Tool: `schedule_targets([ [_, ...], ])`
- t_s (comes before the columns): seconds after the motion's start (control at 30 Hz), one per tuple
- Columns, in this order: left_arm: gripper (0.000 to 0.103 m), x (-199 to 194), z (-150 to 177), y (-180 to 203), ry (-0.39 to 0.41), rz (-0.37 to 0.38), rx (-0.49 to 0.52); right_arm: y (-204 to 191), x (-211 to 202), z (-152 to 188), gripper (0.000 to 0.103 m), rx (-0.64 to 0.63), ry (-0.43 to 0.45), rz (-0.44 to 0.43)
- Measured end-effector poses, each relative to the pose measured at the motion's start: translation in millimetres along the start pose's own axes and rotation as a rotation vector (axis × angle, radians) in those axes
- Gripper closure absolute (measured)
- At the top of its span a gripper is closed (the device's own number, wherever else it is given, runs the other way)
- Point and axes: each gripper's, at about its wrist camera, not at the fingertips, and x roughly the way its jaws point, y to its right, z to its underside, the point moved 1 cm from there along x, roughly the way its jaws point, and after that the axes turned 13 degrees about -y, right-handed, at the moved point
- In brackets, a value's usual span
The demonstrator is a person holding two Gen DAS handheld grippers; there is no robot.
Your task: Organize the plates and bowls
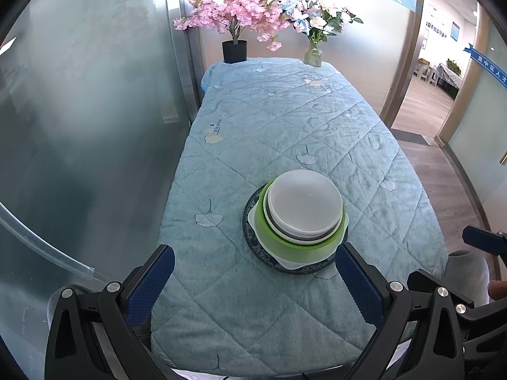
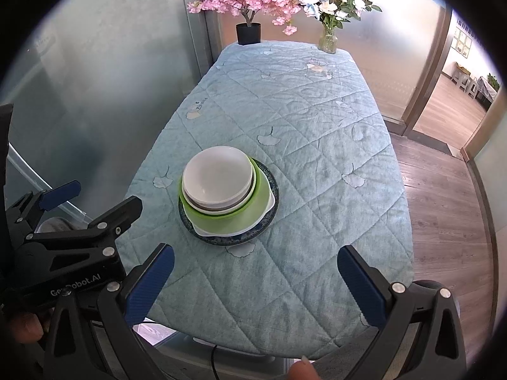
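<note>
Stack of bowls and plates (image 2: 226,194) sits on the near-middle of the table, on the quilted teal cloth (image 2: 317,145); nothing grips it. Near edge first: left gripper (image 1: 253,280) hangs over the table's near end, blue-padded fingers (image 1: 152,281) spread wide, empty, right pad just beside the stack's near rim in the left wrist view; contact cannot be told. Right gripper (image 2: 255,280) likewise wide apart and empty, stack well ahead of it and left of centre. The left gripper's black frame shows at the lower left of the right wrist view; a fingertip (image 2: 301,370) of the person at the bottom edge. Stack, bottom up: blue-patterned plate (image 2: 269,218), white dish (image 2: 266,207) with an angular rim, green bowl (image 2: 221,218), a grey-rimmed layer, then white bowl (image 2: 218,174) nested on top, open side up. Cloth carries ginkgo-leaf prints. Far end of the table: pink blossom tree in a black pot (image 2: 248,33) on the left, glass vase (image 2: 328,41) of white and blue flowers on the right. Frosted glass wall (image 2: 111,63) to the left, wood floor (image 2: 443,190) and open doorway to the right
</note>
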Motion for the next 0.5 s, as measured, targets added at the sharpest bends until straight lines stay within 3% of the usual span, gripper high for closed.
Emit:
schedule_targets([
  [0.23,0.001,11,2,0,-0.01,0.001,0.002,9,11,4,0.001,0.034,-0.011,-0.019],
  [0.33,0.001,16,4,-1,-0.017,-0.001,0.0,8,15,5,0.001,0.012,-0.022,-0.066],
  [0.5,0.001,23,7,-3,0.003,0.003,-0.002,-1,22,8,0.001,-0.031,-0.02,-0.062],
])
